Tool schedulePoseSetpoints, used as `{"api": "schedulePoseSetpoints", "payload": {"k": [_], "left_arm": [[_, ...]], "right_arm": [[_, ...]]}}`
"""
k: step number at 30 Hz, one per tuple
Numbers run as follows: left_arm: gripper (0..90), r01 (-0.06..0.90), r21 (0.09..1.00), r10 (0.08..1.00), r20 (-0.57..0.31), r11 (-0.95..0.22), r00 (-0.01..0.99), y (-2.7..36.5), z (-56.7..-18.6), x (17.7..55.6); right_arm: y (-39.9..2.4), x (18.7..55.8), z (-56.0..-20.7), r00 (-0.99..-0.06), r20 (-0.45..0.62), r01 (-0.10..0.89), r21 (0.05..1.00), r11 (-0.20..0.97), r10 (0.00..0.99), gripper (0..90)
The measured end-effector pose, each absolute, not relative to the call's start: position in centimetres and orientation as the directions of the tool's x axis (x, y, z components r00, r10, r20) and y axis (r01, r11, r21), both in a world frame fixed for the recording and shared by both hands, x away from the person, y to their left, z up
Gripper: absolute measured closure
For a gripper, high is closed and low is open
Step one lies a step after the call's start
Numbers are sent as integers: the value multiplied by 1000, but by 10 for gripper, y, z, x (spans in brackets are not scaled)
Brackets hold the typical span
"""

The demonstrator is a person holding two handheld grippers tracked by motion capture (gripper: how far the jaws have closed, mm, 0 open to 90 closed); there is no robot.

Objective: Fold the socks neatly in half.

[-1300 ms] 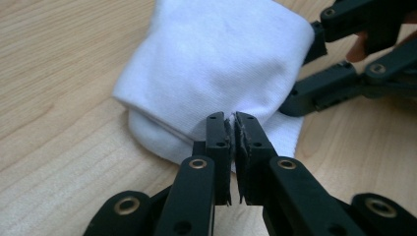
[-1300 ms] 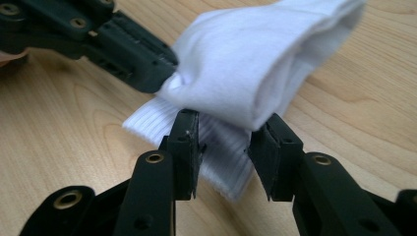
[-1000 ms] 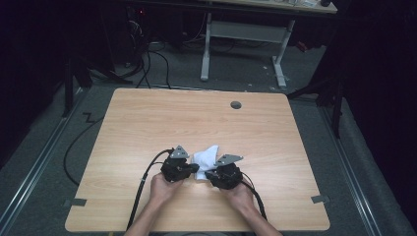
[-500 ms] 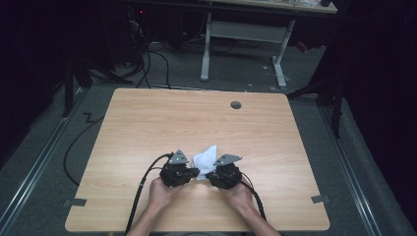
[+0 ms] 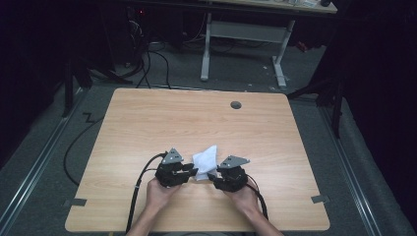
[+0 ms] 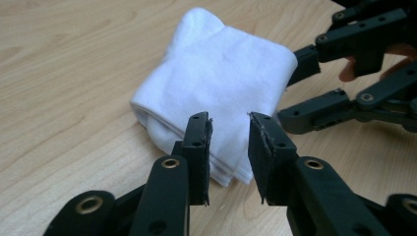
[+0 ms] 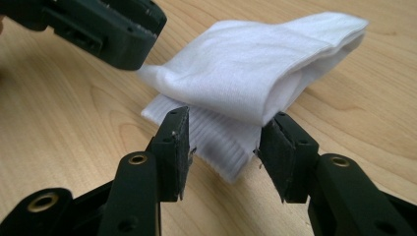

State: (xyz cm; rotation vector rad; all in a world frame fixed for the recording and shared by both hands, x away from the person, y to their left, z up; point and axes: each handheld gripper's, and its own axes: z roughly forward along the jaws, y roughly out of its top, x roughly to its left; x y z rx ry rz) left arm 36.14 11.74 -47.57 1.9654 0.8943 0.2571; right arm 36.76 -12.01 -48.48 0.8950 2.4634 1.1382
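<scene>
A white sock, folded over on itself into a thick bundle, lies on the near half of a light wooden table, close to the edge where we stand. In the high view its long axis slants from near-left to far-right, the far end pointing away from us and a little to the right. In the right gripper view the ribbed cuff shows at the bottom layer of the near end, with the smooth foot part folded on top.

The fold looks finished to us: the layers are stacked and the bundle keeps its shape lying flat. What seems left is to let go fully and draw back, or perhaps to move the bundle aside.

Our left gripper sits at the bundle's near-left corner. Its jaws have just been opening; a corner of the sock lies beyond the gap, and the pads do not press it, so it has released. Our right gripper sits at the near end. Its jaws have also just been opening and now stand on either side of the cuff, apart from it, gripping nothing.

A round grommet hole marks the table's far side.
</scene>
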Motion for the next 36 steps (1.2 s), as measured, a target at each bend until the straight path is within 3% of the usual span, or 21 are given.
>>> {"api": "schedulePoseSetpoints", "payload": {"k": [11,20,27,36], "left_arm": [[649,513,817,737,-173,-263,653,115,-470,369],[586,522,795,760,-125,-308,638,102,-474,371],[542,527,776,749,-110,-346,653,96,-482,363],[538,513,764,741,-68,-391,668,92,-493,345]], "right_arm": [[-139,357,-459,-792,-8,345,820,458,611,661],[-125,382,-453,-772,-11,356,821,447,636,724],[-119,391,-475,-768,14,416,770,483,640,704],[-129,380,-488,-764,51,446,762,470,643,592]]}}
